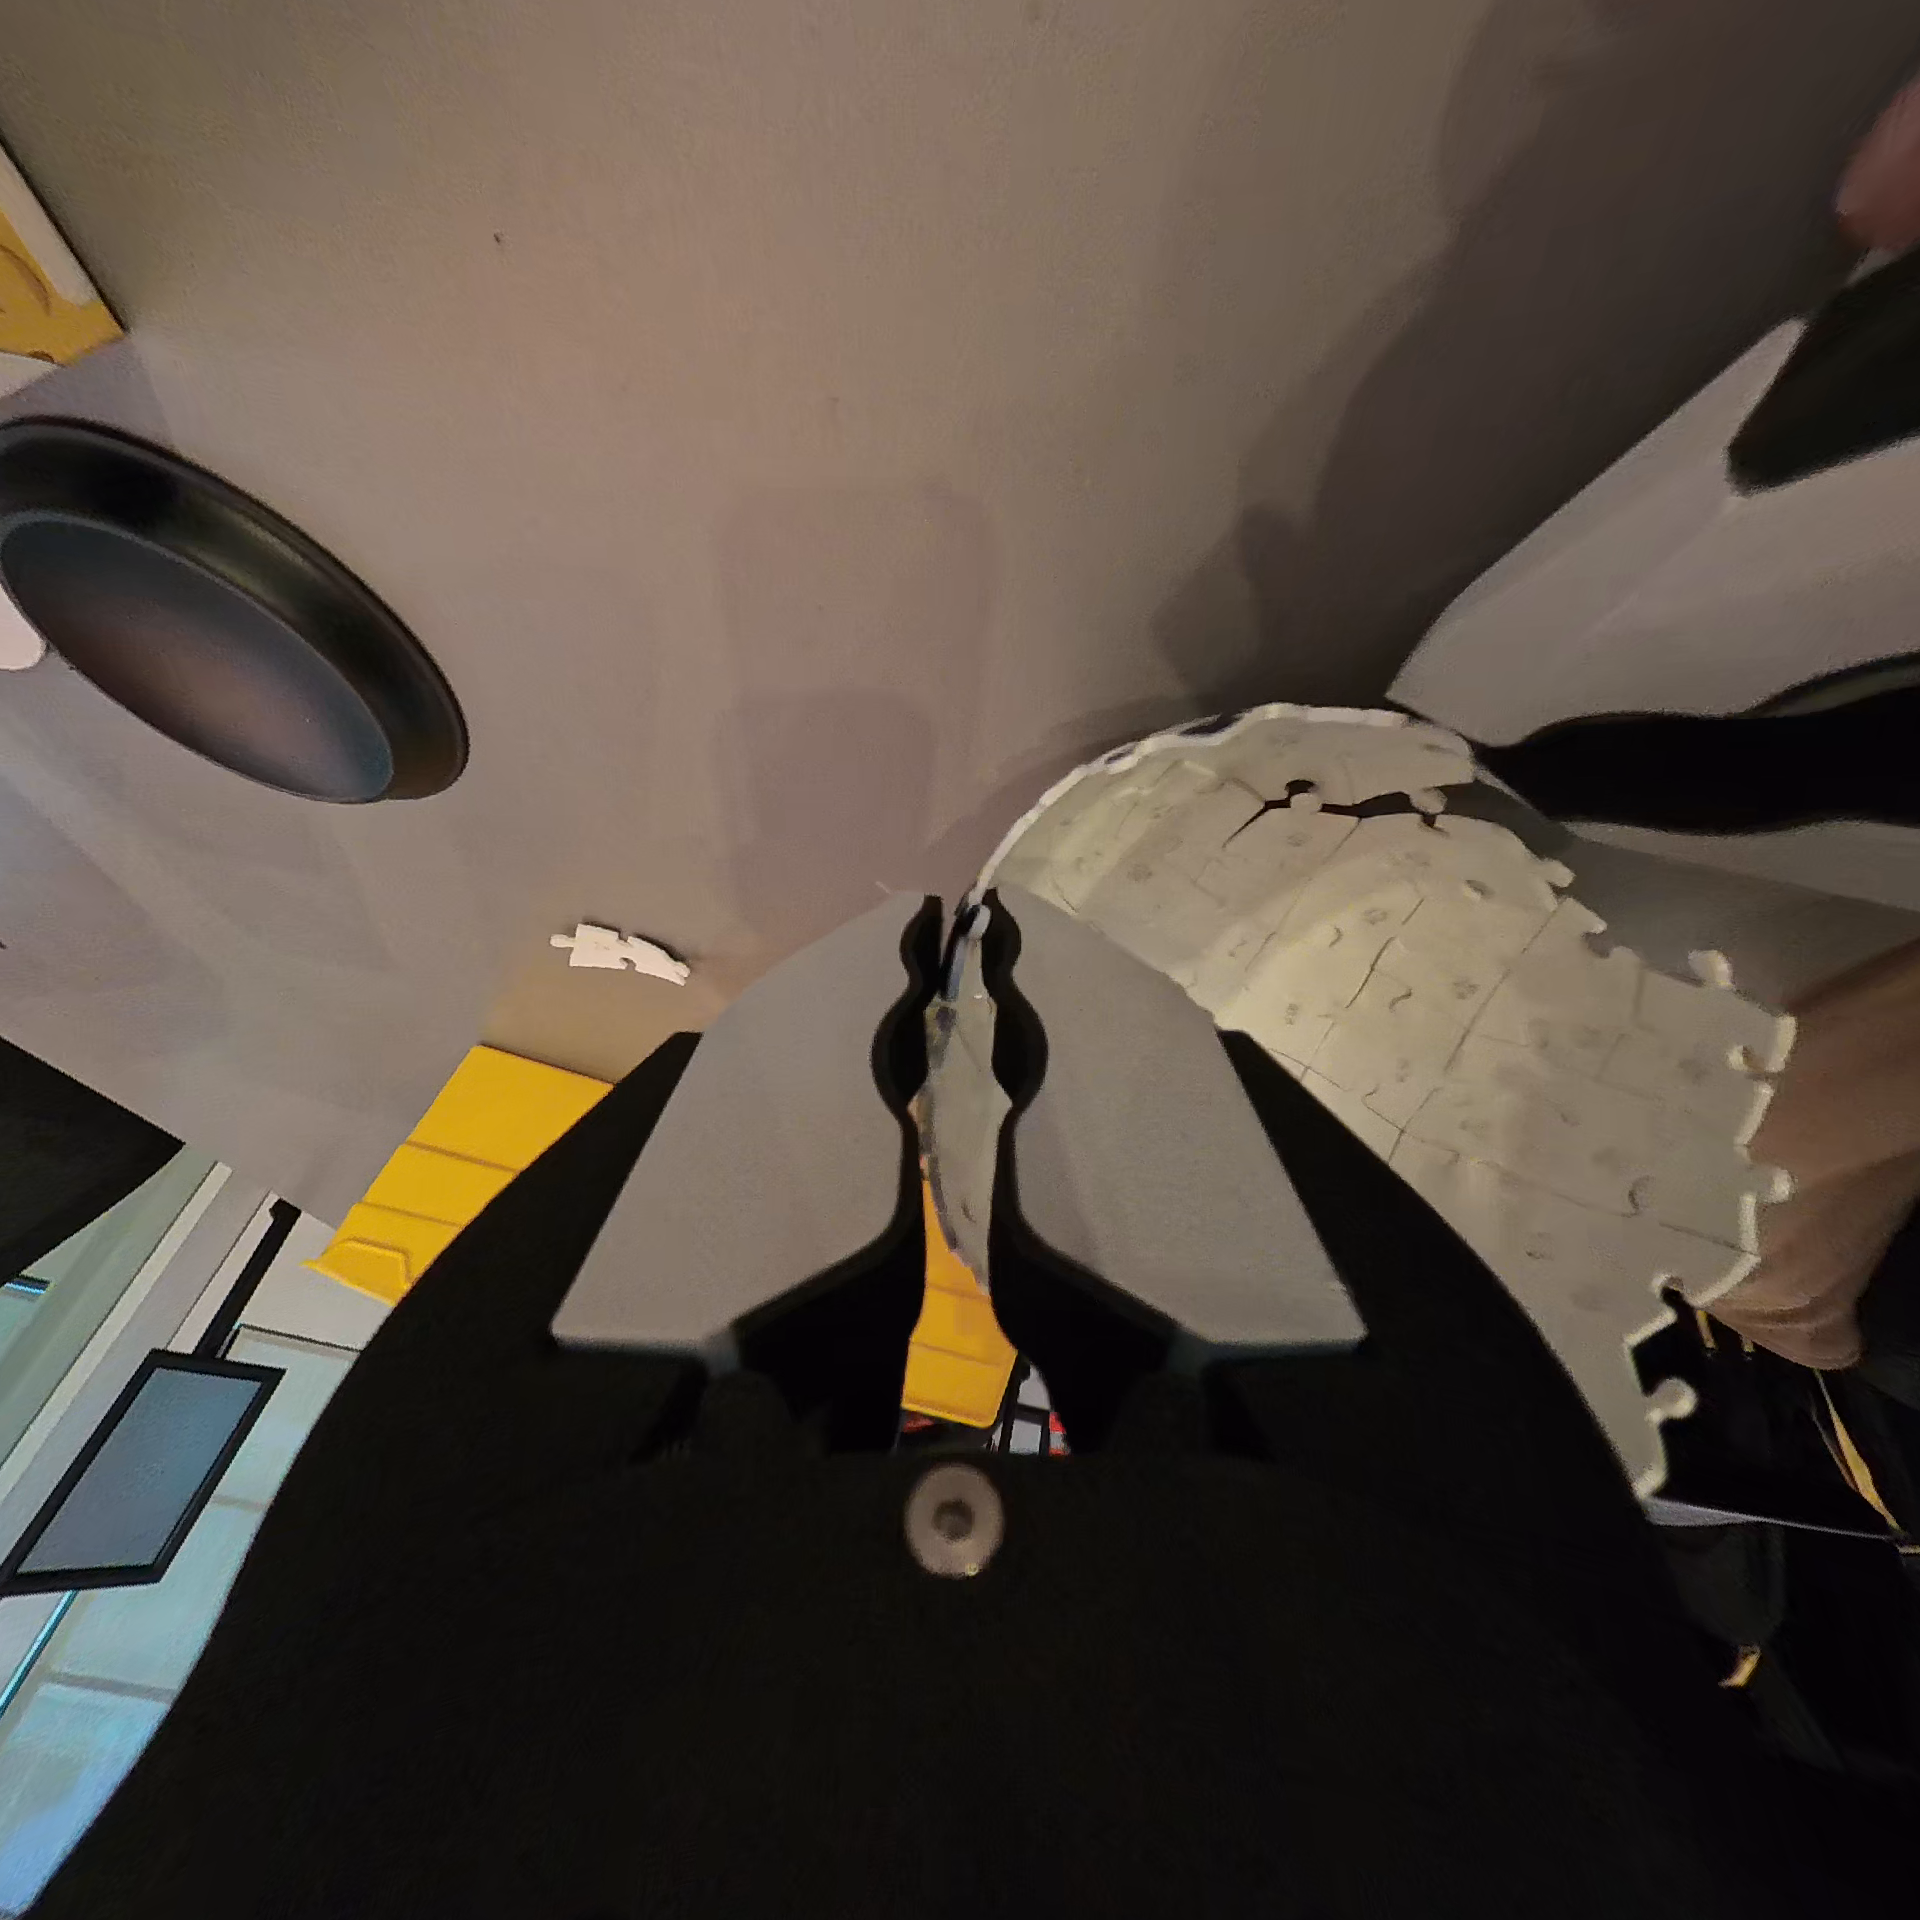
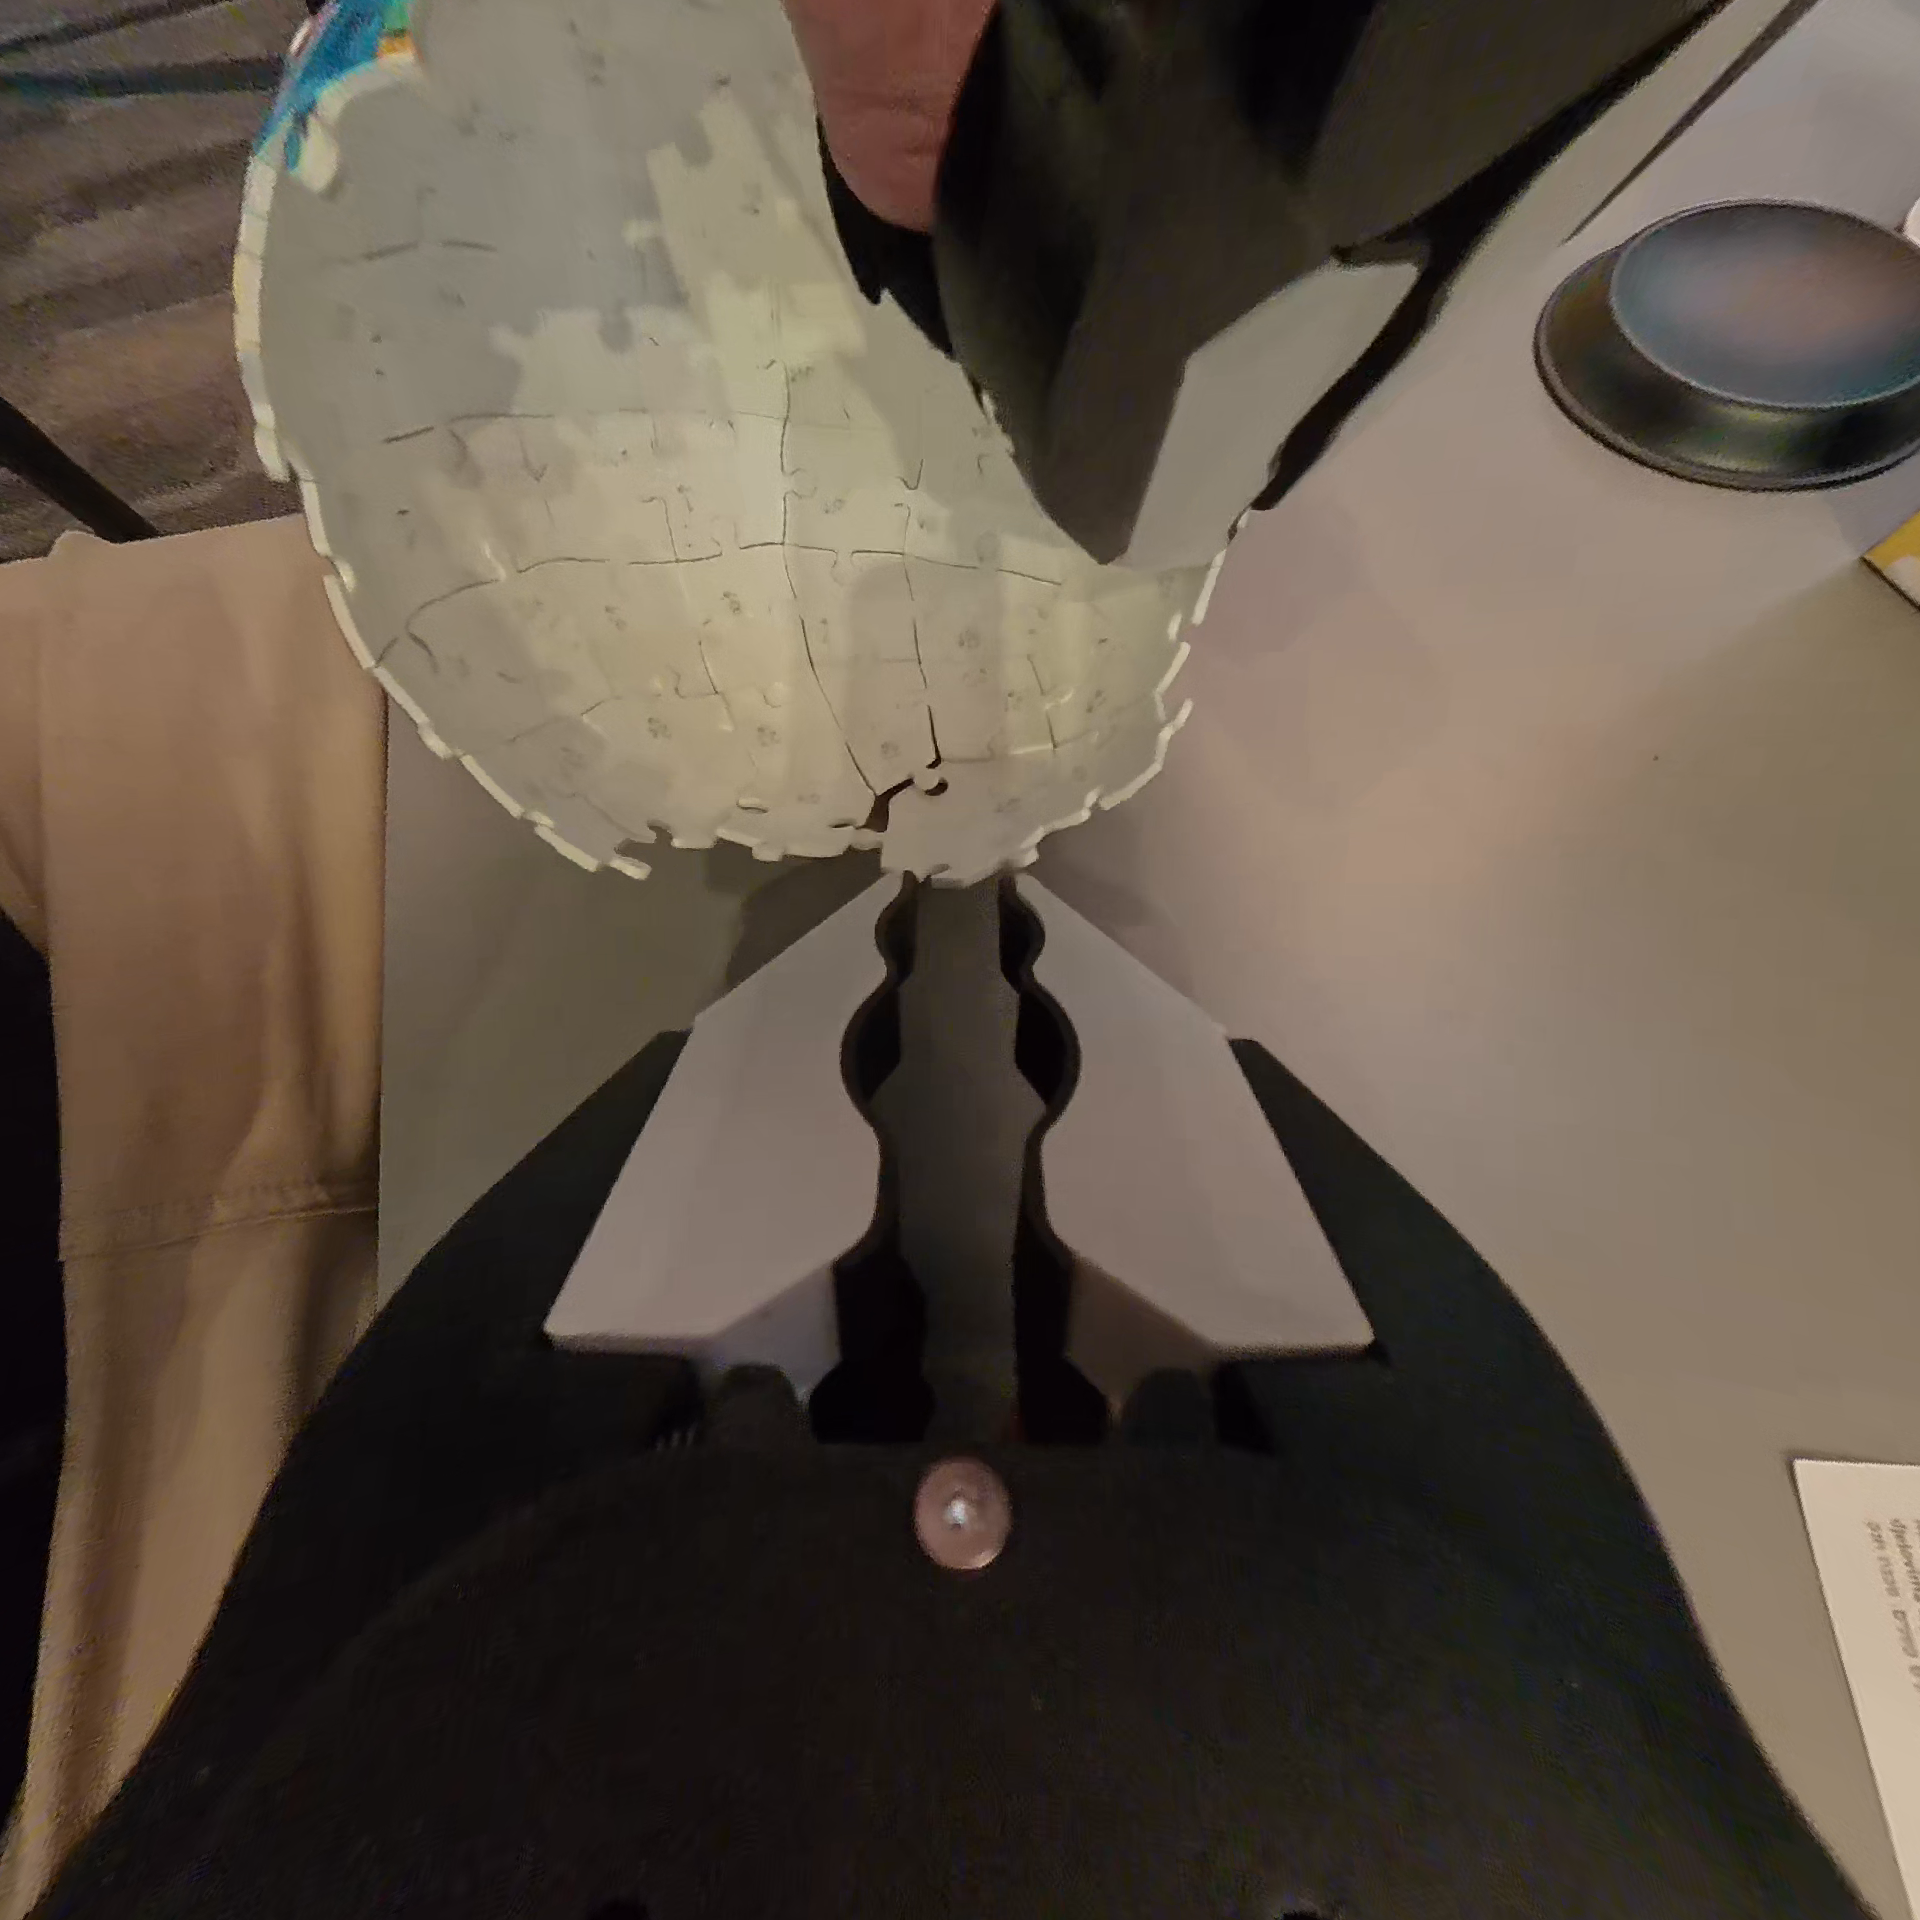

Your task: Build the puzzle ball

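Observation:
The puzzle ball [image 1: 1351,987] is a half-built white shell, seen from its hollow inside and held up above the grey table [image 1: 831,364]. My left gripper [image 1: 961,925] is shut on one rim of the shell. My right gripper [image 2: 956,894] is shut on the opposite rim of the shell [image 2: 675,571], near a small gap between pieces. In the left wrist view, a black finger [image 1: 1714,769] of the right gripper shows on the far rim. In the right wrist view, a black finger [image 2: 1091,416] of the left gripper shows over the shell's far side. A coloured outer face [image 2: 301,104] shows at the upper left.
A round black dish [image 1: 208,613] stands on the table and also shows in the right wrist view [image 2: 1745,343]. A loose white puzzle piece [image 1: 620,951] lies near the table edge. A yellow box [image 1: 499,1132] sits below. A white card [image 2: 1870,1621] and beige cloth [image 2: 187,935] flank my right gripper. About 15 cm separates my left fingertips from the round black dish [image 1: 208,613].

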Demonstrator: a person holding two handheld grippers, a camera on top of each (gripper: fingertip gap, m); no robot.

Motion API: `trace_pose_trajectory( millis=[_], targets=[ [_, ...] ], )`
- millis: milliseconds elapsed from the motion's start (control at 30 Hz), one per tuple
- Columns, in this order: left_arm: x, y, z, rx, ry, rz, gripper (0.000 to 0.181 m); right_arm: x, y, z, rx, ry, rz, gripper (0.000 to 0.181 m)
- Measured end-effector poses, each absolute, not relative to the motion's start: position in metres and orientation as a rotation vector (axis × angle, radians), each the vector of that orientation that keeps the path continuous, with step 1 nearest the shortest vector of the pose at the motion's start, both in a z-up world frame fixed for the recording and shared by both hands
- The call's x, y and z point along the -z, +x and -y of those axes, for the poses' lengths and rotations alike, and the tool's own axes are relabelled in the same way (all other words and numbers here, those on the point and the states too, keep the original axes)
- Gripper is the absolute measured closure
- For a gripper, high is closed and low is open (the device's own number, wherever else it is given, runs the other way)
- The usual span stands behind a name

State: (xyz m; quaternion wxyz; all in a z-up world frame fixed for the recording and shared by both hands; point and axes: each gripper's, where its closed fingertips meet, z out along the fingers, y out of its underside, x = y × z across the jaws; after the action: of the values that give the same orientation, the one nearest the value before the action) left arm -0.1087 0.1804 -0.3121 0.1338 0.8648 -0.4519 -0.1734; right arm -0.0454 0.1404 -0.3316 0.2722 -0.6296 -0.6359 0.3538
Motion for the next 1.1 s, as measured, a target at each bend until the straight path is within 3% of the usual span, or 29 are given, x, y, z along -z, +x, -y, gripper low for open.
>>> trace_pose_trajectory(
  millis=[367, 700, 1100],
  targets=[
    [0.310, -0.107, -0.180, 0.501, 2.564, 1.314, 0.149, 0.334, -0.047, -0.138, -0.954, -1.701, 1.727, 0.170],
    [0.275, -0.110, -0.179, 0.443, 2.727, 1.306, 0.137, 0.328, -0.045, -0.133, -0.977, -1.684, 1.732, 0.168],
    [0.263, -0.142, -0.169, 0.380, 2.881, 1.225, 0.139, 0.314, -0.046, -0.129, -0.988, -1.660, 1.740, 0.167]
  ],
)
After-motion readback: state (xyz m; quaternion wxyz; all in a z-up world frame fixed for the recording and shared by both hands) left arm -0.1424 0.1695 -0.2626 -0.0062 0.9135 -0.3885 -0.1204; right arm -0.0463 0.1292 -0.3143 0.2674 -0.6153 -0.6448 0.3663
